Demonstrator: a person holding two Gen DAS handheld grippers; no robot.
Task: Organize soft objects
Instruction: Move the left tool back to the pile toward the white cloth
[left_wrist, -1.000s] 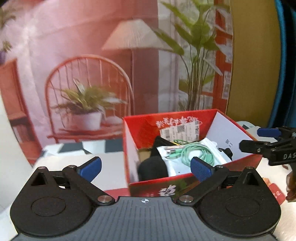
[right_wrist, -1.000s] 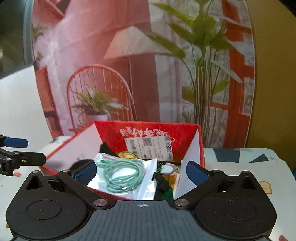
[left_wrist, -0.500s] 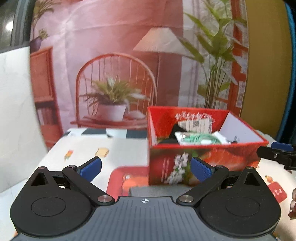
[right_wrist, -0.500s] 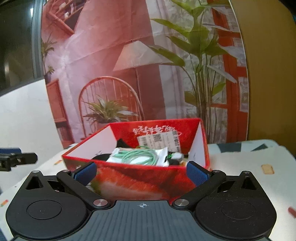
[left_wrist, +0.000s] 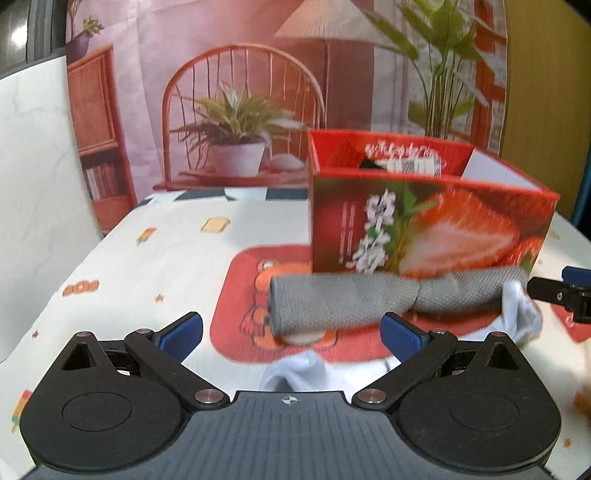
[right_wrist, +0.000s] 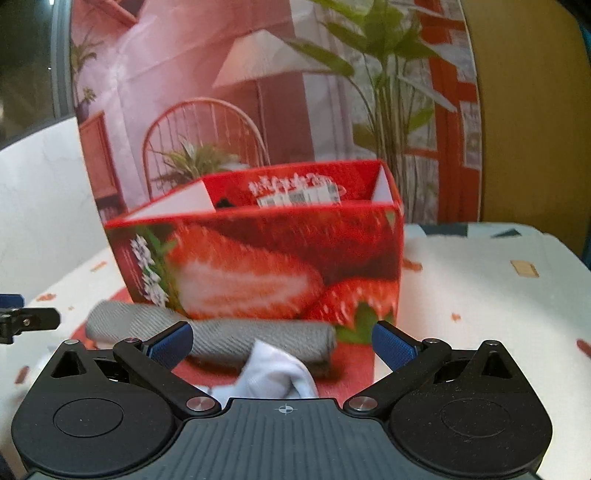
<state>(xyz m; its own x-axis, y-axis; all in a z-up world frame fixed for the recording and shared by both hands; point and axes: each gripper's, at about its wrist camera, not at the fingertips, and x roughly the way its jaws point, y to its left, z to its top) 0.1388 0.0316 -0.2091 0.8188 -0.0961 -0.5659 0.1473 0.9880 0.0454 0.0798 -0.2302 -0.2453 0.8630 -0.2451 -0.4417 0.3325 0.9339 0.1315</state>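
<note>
A rolled grey towel (left_wrist: 354, 299) lies on the table in front of a red strawberry-print box (left_wrist: 424, 229). It also shows in the right wrist view (right_wrist: 236, 338), with the box (right_wrist: 266, 273) behind it. A white soft cloth (left_wrist: 295, 373) lies nearer me, with another white piece (left_wrist: 521, 314) at the roll's right end; the cloth also shows in the right wrist view (right_wrist: 273, 373). My left gripper (left_wrist: 291, 334) is open and empty, just short of the roll. My right gripper (right_wrist: 282, 341) is open and empty over the white cloth.
The table carries a white printed cloth (left_wrist: 155, 258) with a red patch (left_wrist: 240, 295) under the roll. A printed backdrop (left_wrist: 258, 92) stands behind the box. The box holds several items, mostly hidden by its front wall. The right gripper's tip (left_wrist: 554, 291) shows at the right edge.
Both grippers have dropped and pulled back from above the box to table level. The box's inside is now mostly hidden, and the grey roll and white cloth have come into view.
</note>
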